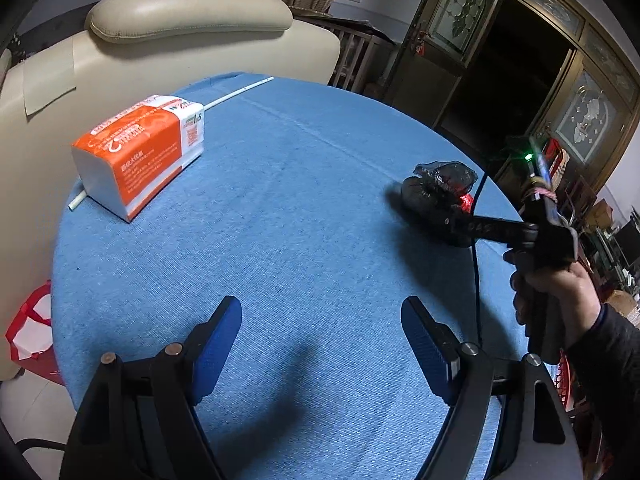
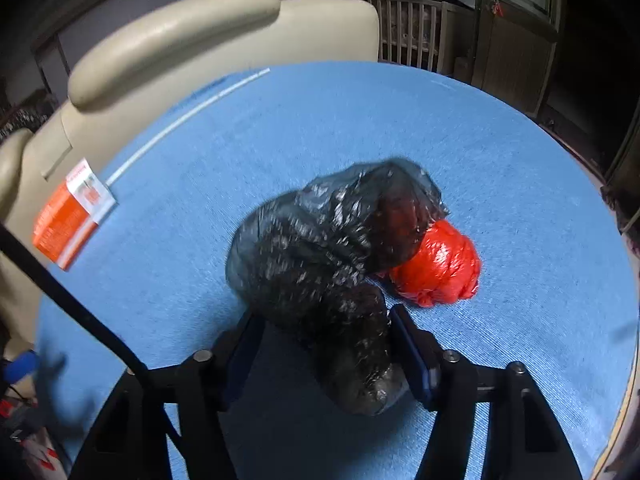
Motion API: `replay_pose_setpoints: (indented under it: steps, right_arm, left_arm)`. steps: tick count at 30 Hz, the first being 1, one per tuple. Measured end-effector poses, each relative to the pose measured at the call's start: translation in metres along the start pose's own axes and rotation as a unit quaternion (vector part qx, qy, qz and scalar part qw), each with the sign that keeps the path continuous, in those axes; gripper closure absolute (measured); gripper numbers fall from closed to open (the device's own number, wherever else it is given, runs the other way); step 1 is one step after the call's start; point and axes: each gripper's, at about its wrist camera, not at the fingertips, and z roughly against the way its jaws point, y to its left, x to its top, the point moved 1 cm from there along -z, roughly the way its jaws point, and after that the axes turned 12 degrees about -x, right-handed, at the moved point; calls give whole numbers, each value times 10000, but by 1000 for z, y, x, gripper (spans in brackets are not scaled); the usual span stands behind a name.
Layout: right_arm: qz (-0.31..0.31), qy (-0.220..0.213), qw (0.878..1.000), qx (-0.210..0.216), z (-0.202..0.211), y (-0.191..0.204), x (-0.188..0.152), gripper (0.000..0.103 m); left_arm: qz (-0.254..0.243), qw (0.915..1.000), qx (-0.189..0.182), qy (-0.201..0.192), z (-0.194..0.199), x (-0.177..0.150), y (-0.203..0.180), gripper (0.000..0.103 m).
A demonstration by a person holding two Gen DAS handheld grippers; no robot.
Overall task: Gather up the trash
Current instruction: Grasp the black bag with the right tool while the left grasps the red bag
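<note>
A crumpled black plastic bag (image 2: 332, 240) lies on the round blue-covered table (image 2: 520, 160), and a crumpled red plastic bag (image 2: 440, 264) touches its far right side. My right gripper (image 2: 324, 316) is shut on the near end of the black bag, with a blue pad against each side. In the left wrist view the right gripper (image 1: 436, 212), held by a hand (image 1: 560, 292), reaches in from the right to the black bag (image 1: 448, 176), and the red bag (image 1: 466, 200) peeks out behind it. My left gripper (image 1: 320, 308) hangs open over bare cloth, holding nothing.
An orange and white tissue pack (image 1: 140, 152) lies at the table's far left, on a thin white stick (image 1: 240, 90). A cream leather chair (image 1: 180, 40) stands behind the table. A red bag (image 1: 32, 332) sits on the floor at left. A black cable (image 1: 476, 260) crosses the right edge.
</note>
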Motion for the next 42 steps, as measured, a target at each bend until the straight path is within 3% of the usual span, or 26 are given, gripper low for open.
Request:
replay_pose_setpoints:
  steps: [5,11,17,24,35,42]
  right_arm:
    - [-221,6,9997,99,-2,-6,-4,63]
    - [-657,-358,9962,435,40,-27,-28,64]
    - [-1126,-628,9884,809,94,-43,-81,64]
    - [-1789,-448,9807,643,105,-77,-141,64]
    - [-2121,-546,9741,554,108,-99,-163,64]
    - [-2326,-592,9695,499,108,-118,-172,64]
  left_arm:
    - [-106,9999,86,4,4,1,-6,21]
    - [-311,9995,81,52,-1,6,-26,21]
    - [-596,9980,-18,197,-15,3,-57,21]
    - [-917,9950,-146,375,-43,11,-95,21]
    - [-1228,9887,-547,663,-141,78,-150,20]
    - [-1357,9841,-360,1084,-215,106,-172,20]
